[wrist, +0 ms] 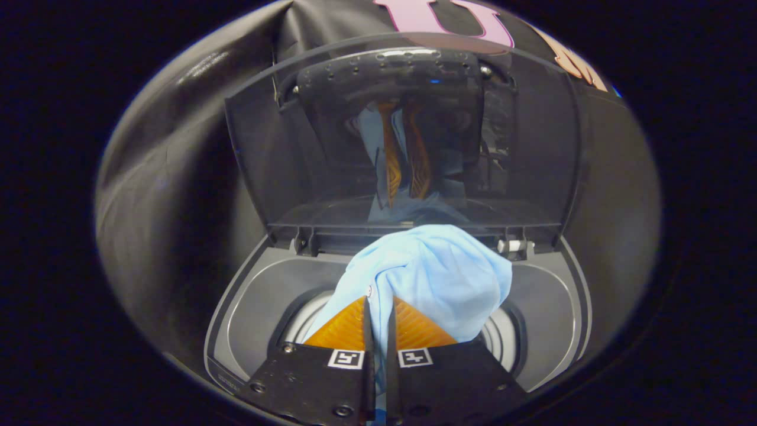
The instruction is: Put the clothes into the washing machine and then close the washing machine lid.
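— Clothes first: where is the light blue garment (434, 278)?

— Your gripper (378, 310) has its two fingers pressed together on a fold of it. The cloth bunches up just ahead of the fingers and hangs over the round drum opening (502, 334) of the washing machine (254, 307).

— And the lid (532, 148)?

— It stands upright beyond the garment, hinged at the back of the grey top. It is see-through, and you can see the fingers and blue cloth mirrored in it.

— Is the cloth down inside the drum?

— You cannot tell; the bundle hides most of the opening.
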{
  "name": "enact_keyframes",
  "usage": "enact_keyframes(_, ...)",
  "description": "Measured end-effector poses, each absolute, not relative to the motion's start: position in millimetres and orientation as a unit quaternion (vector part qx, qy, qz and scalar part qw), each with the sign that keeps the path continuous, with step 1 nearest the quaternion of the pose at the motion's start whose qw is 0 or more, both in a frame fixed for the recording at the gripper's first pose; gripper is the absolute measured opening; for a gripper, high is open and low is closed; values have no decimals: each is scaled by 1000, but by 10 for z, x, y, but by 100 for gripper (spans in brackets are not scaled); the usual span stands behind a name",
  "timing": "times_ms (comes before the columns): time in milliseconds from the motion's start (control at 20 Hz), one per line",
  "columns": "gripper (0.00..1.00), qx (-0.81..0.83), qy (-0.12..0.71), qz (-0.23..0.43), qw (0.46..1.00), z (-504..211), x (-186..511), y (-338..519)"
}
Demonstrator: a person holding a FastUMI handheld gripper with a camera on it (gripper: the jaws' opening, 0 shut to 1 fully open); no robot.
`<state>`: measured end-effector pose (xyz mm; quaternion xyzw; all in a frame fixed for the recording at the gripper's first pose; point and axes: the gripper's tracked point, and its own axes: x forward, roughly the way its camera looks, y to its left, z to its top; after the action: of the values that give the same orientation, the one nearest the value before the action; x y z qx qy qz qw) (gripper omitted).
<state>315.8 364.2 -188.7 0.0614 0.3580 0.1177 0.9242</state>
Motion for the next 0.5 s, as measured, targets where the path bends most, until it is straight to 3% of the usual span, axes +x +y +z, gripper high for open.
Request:
enact_keyframes(200, 9, 53, 359, 125, 923, -1915, 3151, 3661)
enact_keyframes(300, 16, 45, 364, 122, 922, -1930, 3091, 3664)
enact_keyframes(500, 47, 20, 362, 122, 924, -1950, 3041, 3636)
